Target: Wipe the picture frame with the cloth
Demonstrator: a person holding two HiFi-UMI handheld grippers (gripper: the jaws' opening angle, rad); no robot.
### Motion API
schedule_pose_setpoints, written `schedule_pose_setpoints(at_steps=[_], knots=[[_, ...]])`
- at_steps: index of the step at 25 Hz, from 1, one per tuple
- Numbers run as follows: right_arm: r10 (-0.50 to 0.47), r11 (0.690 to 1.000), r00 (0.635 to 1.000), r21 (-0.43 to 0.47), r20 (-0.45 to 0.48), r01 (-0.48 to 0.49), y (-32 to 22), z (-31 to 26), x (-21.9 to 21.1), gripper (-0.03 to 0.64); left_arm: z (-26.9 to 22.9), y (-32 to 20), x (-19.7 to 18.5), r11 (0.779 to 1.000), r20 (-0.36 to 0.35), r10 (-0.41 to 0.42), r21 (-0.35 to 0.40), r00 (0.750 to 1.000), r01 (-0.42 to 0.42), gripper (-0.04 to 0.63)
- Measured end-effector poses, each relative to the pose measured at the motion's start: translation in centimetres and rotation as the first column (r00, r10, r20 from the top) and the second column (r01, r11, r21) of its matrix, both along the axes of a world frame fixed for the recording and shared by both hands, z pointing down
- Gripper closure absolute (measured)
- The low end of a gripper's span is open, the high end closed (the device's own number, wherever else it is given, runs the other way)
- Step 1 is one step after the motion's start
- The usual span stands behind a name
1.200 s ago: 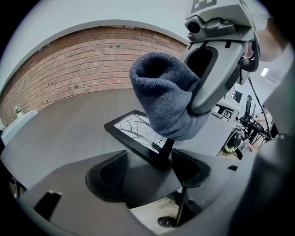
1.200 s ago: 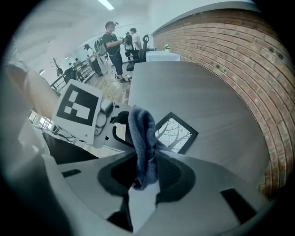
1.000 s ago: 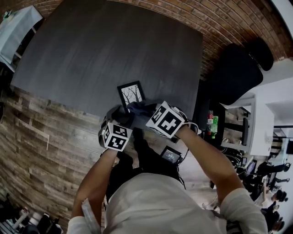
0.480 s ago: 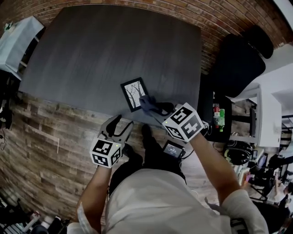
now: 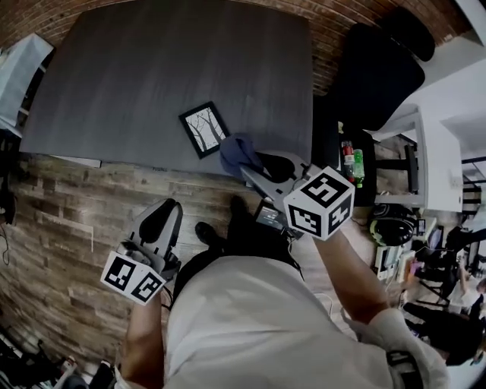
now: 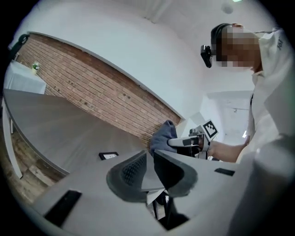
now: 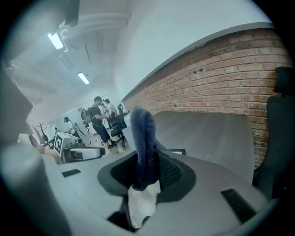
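Observation:
A small black picture frame (image 5: pixel 203 129) with a tree drawing lies flat near the front edge of the dark table (image 5: pixel 190 61). My right gripper (image 5: pixel 254 166) is shut on a blue cloth (image 5: pixel 238 150) and holds it in the air just right of the frame, not touching it. In the right gripper view the cloth (image 7: pixel 143 138) stands up between the pads. My left gripper (image 5: pixel 165 216) hangs over the floor, back from the table; its jaws are closing, almost together, with nothing between them (image 6: pixel 150 156). From there the frame (image 6: pixel 109 156) and the cloth (image 6: pixel 162 138) show ahead.
A black office chair (image 5: pixel 376 72) stands at the table's right end, beside a brick wall (image 5: pixel 326 23). Bottles (image 5: pixel 353 163) sit low at the right. A white-covered stand (image 5: pixel 23 57) is at the far left. People (image 7: pixel 99 117) stand far off.
Both grippers have lifted and drawn back from the frame. The left one swung out over the floor and its open jaws came together. The right one carried the cloth off the frame.

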State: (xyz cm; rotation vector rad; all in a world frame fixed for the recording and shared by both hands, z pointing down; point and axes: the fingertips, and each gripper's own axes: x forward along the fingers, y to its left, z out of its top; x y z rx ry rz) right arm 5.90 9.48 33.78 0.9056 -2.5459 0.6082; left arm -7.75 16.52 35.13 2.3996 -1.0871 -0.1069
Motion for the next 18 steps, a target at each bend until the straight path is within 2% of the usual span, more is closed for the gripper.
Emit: schedule_pose_setpoints(at_steps=[5,11,18], knots=[[-0.018,1.0,0.995,-0.006,0.103,0.019,1.9,-2.9,1.7,0.506,-3.6,2.6,0.0,0.995,-0.011,-0.076,0.062,0.997,0.076,0.538],[-0.035,0.999,0.977,-0.019,0.21,0.04,3.5,-5.6,4.1,0.506,-7.0,4.9,0.7,0.974,-0.07,-0.196,0.099,0.978,0.202,0.538],[-0.034,0.999,0.965,0.023,0.261,0.029,5.9,-7.8,9.6,0.508,-9.5,6.9,6.4,0.965,-0.127,-0.224,0.111,0.966,0.238,0.537]])
